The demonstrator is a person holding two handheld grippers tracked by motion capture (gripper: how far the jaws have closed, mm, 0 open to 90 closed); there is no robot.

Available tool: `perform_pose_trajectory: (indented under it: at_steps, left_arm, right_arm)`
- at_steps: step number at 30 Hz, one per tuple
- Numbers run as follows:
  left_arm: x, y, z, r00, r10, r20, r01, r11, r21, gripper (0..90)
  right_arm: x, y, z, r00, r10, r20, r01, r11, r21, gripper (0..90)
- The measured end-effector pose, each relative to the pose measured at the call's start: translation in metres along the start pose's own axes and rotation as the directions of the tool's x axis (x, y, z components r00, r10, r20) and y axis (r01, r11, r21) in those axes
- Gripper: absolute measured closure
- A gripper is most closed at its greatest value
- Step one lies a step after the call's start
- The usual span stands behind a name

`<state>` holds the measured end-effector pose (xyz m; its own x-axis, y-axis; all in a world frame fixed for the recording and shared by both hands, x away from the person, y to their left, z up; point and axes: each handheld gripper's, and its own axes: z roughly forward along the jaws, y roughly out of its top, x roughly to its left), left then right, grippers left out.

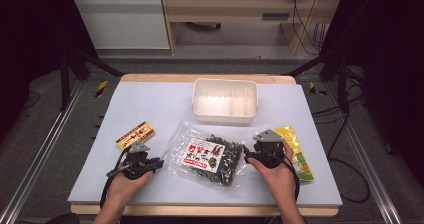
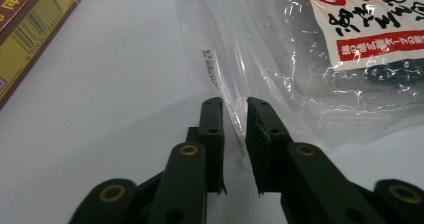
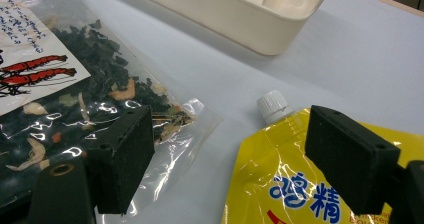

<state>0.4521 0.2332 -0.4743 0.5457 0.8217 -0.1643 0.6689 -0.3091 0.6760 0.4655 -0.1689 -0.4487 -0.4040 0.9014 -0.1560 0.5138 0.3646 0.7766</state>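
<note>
Seaweed bag (image 1: 210, 155) flat at table centre, 6 o'clock of white tray (image 1: 225, 100). Left gripper (image 2: 234, 104) pinching bag's clear edge. Right gripper (image 3: 227, 134) spread wide, at bag's 3 o'clock, over yellow pouch (image 3: 280, 184).

Seaweed bag (image 1: 210, 155): clear glossy plastic film, crinkled, paper-look printed label. Yellow pouch (image 3: 290, 184): shiny smooth plastic, ribbed white plastic cap. Box (image 2: 30, 29): printed cardboard, slight sheen. Container (image 1: 225, 100): cream plastic, smooth. Desk (image 1: 150, 104): matt pale cover, wood edge. Left claw (image 2: 235, 109): matt black plastic, brass-coloured rivets.
</note>
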Motion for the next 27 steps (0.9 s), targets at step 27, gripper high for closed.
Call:
perform_pose_trajectory:
  at_steps: [27]
  left_arm:
    - [-0.007,0.006,-0.024,0.9932,0.117,0.007,-0.116,0.9918,-0.054,90.0]
  right_arm:
    - [0.005,0.002,-0.001,0.9999,-0.015,-0.009,0.015,1.0,-0.017,20.3]
